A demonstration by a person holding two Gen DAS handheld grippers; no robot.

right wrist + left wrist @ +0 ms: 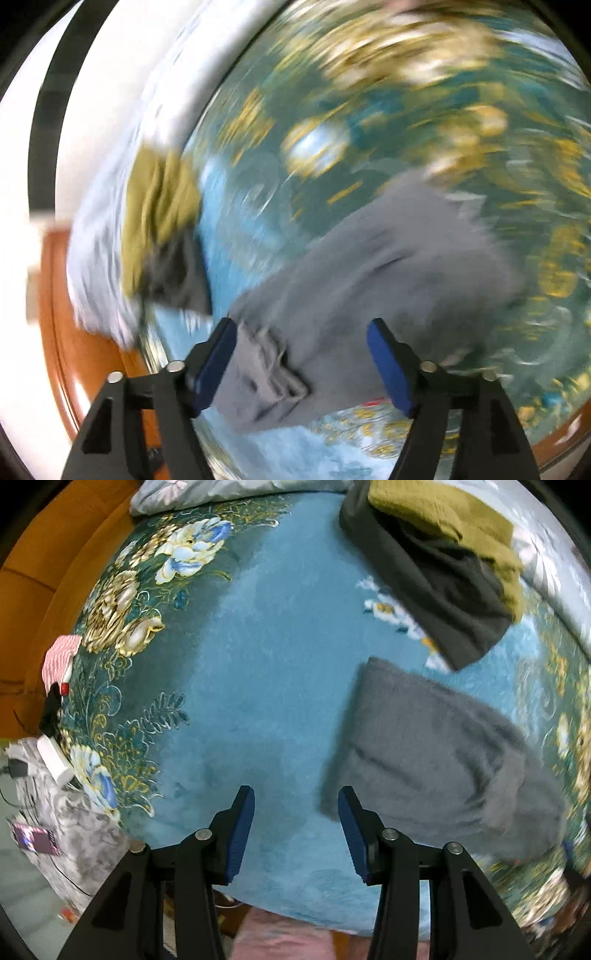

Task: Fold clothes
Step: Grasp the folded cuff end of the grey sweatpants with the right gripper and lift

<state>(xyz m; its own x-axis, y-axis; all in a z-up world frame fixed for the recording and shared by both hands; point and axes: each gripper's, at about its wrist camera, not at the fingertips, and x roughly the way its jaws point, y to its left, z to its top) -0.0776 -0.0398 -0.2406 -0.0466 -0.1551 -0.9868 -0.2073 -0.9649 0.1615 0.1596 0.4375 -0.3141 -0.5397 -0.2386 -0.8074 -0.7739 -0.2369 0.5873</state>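
On floral teal bedspread (236,657), folded grey garment (436,746), stacked clothes (443,565), seemingly wooden surround (40,590)

Bed (258,672) with a teal floral blanket, clothes lying on it

A grey garment (436,753) lies folded on the plain blue middle, toward the right; beyond it, apart from it, a dark garment (443,602) rests on the blanket with an olive one (454,520) stacked on top; a pale floral pillow (221,491) sits at the far edge; the right wrist view is heavily blurred, but shows the grey garment (369,280) spread on the blanket (332,122).
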